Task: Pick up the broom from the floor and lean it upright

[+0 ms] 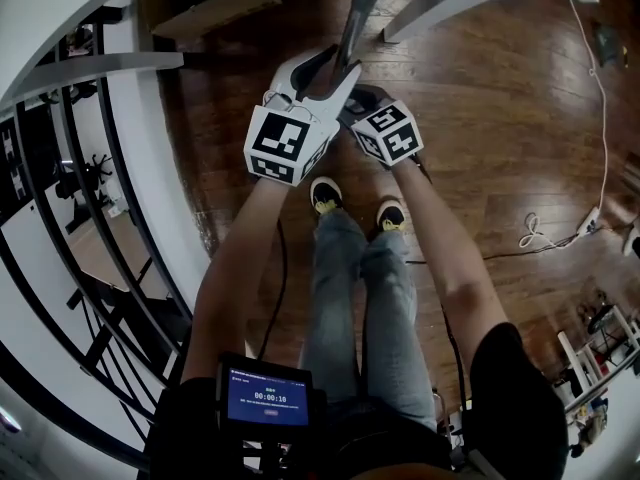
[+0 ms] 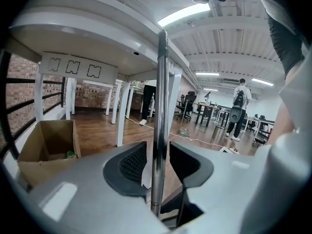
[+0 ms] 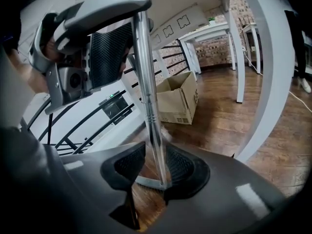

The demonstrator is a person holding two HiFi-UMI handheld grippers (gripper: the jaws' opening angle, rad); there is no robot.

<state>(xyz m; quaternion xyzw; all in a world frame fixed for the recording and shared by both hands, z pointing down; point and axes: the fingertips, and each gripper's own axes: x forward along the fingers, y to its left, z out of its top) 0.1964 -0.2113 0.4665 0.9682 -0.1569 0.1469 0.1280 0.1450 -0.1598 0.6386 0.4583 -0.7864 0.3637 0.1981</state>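
Observation:
The broom's metal pole [image 1: 356,16] stands nearly upright between both grippers. In the left gripper view the pole [image 2: 160,106] runs up to the edge of a white tabletop [image 2: 97,38]; I cannot tell whether it rests there. My left gripper [image 2: 158,161] is open, with a narrow gap on each side of the pole. Lower on the pole [image 3: 146,82] my right gripper [image 3: 156,168] is open too, the pole close to its right pad. The broom's grey foot [image 3: 146,182] shows on the floor below. In the head view the left gripper [image 1: 340,68] sits just above the right gripper [image 1: 358,103].
A cardboard box [image 2: 46,140] stands on the wooden floor by the black railing [image 1: 60,168]. White table legs [image 3: 273,72] rise to the right of the pole. A white cable [image 1: 560,233] lies on the floor at the right. A person [image 2: 238,108] stands far off.

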